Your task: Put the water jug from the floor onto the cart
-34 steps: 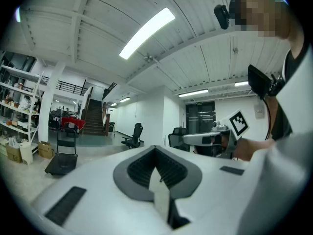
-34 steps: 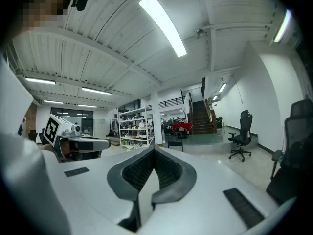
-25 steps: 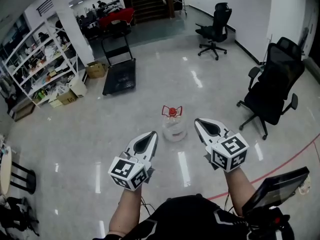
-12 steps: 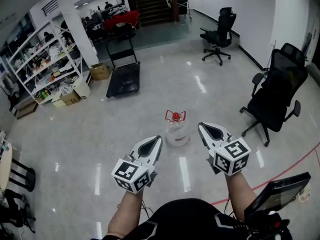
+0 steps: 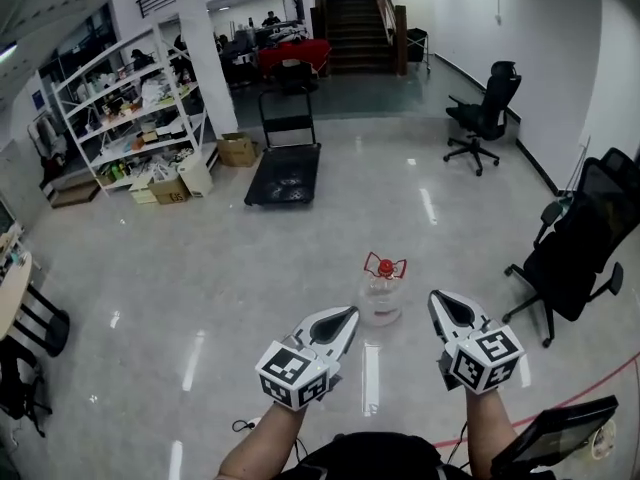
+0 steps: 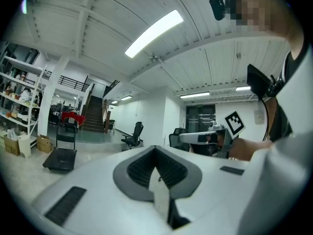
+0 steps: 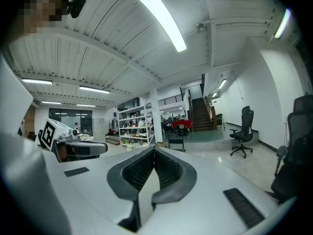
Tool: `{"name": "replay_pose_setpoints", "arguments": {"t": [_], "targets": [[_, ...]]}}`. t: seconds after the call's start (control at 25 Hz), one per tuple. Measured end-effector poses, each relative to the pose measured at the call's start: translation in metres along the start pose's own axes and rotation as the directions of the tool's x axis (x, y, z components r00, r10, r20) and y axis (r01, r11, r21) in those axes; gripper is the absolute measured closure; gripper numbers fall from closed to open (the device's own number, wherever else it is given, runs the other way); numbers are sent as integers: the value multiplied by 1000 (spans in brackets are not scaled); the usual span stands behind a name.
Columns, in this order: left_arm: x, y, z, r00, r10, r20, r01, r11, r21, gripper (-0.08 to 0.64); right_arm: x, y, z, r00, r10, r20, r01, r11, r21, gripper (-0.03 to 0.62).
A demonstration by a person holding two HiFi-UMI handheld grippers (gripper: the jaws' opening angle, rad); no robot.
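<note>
A clear water jug (image 5: pixel 381 295) with a red cap and handle stands upright on the glossy floor, just ahead of both grippers and between them. The black flat cart (image 5: pixel 285 173) with its upright push handle waits farther off, beyond the jug to the left; it also shows small in the left gripper view as the cart (image 6: pixel 59 156) and in the right gripper view as the cart (image 7: pixel 176 143). My left gripper (image 5: pixel 345 315) is shut and empty, held level. My right gripper (image 5: pixel 442 299) is shut and empty too. The jug is hidden in both gripper views.
Black office chairs stand at the right (image 5: pixel 577 248) and far right back (image 5: pixel 487 105). White shelving (image 5: pixel 130 108) with boxes beneath lines the left wall. A staircase (image 5: pixel 357 13) rises at the back. A stool (image 5: pixel 35 323) sits at the left edge.
The view has shifted forward and up: jug, cart and shelving have slid down and right in the head view. Both grippers stay shut and side by side, now closer to the jug.
</note>
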State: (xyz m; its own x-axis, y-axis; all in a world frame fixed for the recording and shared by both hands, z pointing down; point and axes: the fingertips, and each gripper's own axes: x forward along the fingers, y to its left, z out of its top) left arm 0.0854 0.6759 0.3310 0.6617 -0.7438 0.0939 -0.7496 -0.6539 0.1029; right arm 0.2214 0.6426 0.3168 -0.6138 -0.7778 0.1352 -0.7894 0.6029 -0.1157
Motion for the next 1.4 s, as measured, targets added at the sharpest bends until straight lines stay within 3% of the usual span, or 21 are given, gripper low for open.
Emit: {"name": "replay_pose_setpoints", "arguments": {"t": [0.2, 0.4, 0.68, 1.08, 1.4], "targets": [[5, 30, -16, 1000, -18, -11, 17, 999, -28, 561, 26, 1, -12, 1000, -14, -5, 14, 1000, 11, 589], [43, 55, -15, 999, -42, -20, 41, 998, -41, 561, 61, -23, -13, 1000, -7, -21, 7, 1000, 17, 589], [141, 104, -8, 998, -33, -58, 30, 999, -40, 561, 133, -106, 3, 1000, 18, 13, -18, 1000, 19, 589], [247, 174, 20, 994, 65, -84, -67, 997, -26, 561, 224, -215, 33, 994, 111, 19, -112, 993, 25, 589], [311, 237, 19, 993, 26, -118, -29, 999, -29, 561, 301, -264, 30, 995, 102, -8, -101, 994, 45, 588]]}}
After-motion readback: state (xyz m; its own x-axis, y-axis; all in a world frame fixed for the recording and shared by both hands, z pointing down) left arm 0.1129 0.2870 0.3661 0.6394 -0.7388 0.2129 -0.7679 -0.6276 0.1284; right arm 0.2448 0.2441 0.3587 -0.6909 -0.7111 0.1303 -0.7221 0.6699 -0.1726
